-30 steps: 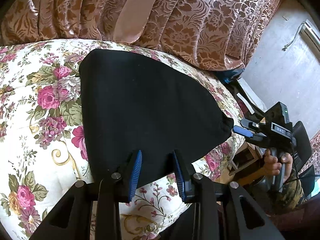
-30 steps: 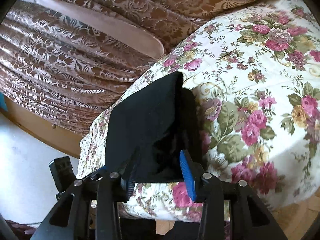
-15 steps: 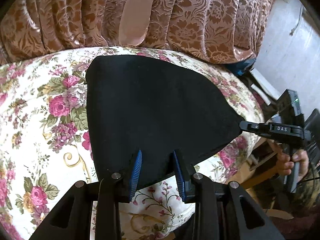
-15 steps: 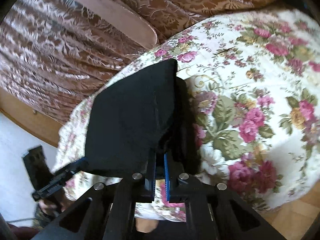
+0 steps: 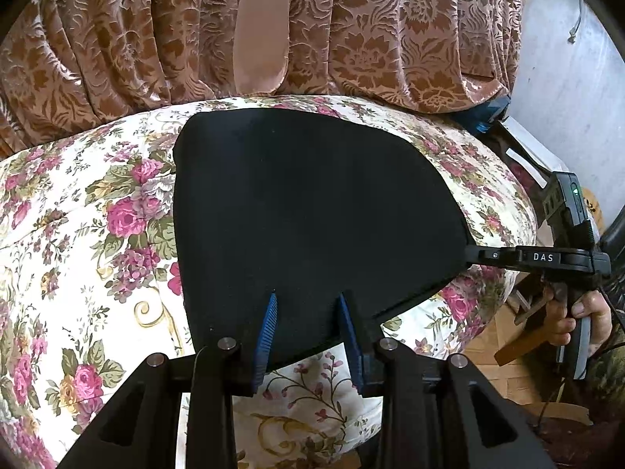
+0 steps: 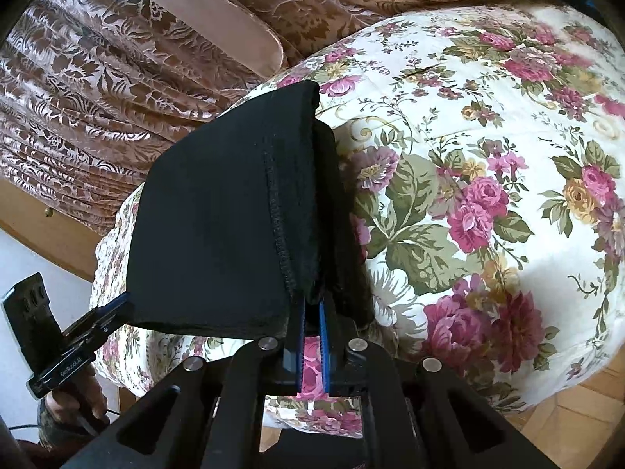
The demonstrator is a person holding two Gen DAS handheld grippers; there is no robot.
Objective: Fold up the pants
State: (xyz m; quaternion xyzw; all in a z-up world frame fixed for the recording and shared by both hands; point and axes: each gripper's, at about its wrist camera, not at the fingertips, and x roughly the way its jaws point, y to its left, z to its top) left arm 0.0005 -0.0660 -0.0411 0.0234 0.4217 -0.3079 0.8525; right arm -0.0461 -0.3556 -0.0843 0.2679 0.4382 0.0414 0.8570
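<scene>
Your right gripper (image 6: 311,312) has just closed on the near corner of the pants (image 5: 308,211), which lie black across the frame's centre on the bed (image 5: 78,234), while your left gripper (image 5: 306,326) stays wide open around the hem, so close it before lifting.
</scene>
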